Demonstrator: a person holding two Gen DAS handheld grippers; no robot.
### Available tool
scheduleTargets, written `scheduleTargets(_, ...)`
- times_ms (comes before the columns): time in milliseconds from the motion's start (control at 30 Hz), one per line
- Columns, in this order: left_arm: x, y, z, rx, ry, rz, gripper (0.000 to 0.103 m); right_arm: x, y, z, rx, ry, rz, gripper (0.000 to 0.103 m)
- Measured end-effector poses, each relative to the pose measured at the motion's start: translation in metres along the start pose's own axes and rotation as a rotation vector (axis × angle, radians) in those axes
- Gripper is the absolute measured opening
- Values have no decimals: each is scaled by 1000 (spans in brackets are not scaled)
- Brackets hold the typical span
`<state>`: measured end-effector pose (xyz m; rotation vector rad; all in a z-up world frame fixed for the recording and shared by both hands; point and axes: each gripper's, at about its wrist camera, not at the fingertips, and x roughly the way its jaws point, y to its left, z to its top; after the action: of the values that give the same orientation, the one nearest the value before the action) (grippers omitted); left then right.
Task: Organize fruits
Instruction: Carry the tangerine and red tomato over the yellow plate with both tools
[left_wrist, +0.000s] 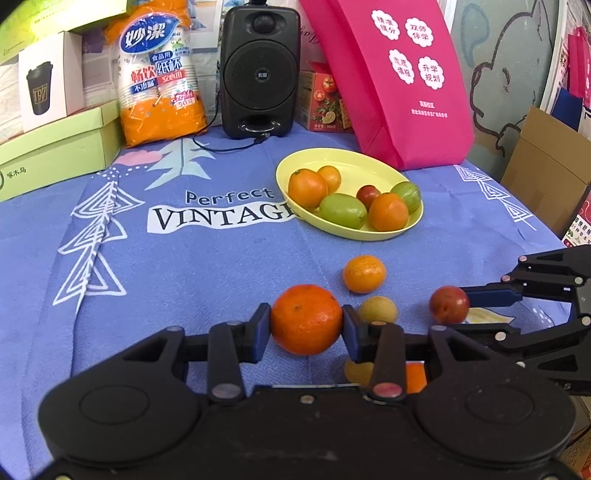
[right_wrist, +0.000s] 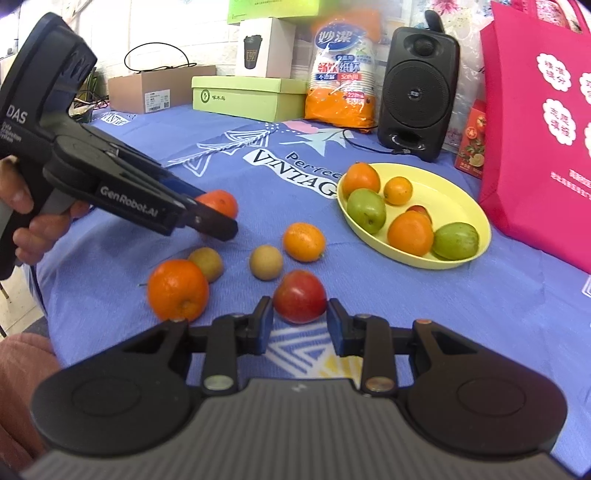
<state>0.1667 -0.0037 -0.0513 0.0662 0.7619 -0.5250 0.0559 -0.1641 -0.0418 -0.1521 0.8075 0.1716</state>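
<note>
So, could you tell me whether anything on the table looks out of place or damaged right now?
Nothing looks damaged or spilled. The only things out of place are loose fruits on the cloth outside the plate: an orange, two brownish fruits and another orange. The left gripper holds an orange; the right gripper flanks a red fruit.

Loose fruit in front of the dish, boxes behind.

Yellow oval plastic plate (right_wrist: 476, 236) holds six fruits; five more lie on the blue printed tablecloth (right_wrist: 480, 314) before it. Black speaker (right_wrist: 417, 88) stands behind, pink fabric bag (right_wrist: 535, 147) right.
</note>
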Motion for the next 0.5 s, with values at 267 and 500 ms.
scheduleTargets(267,-11,-10,1,18,-14,-1,40,-14,0,-2,0,-14,-14,31)
scheduleTargets(500,-24,-16,8,40,-36,9,40,-24,-3,-6,18,-26,-36,31)
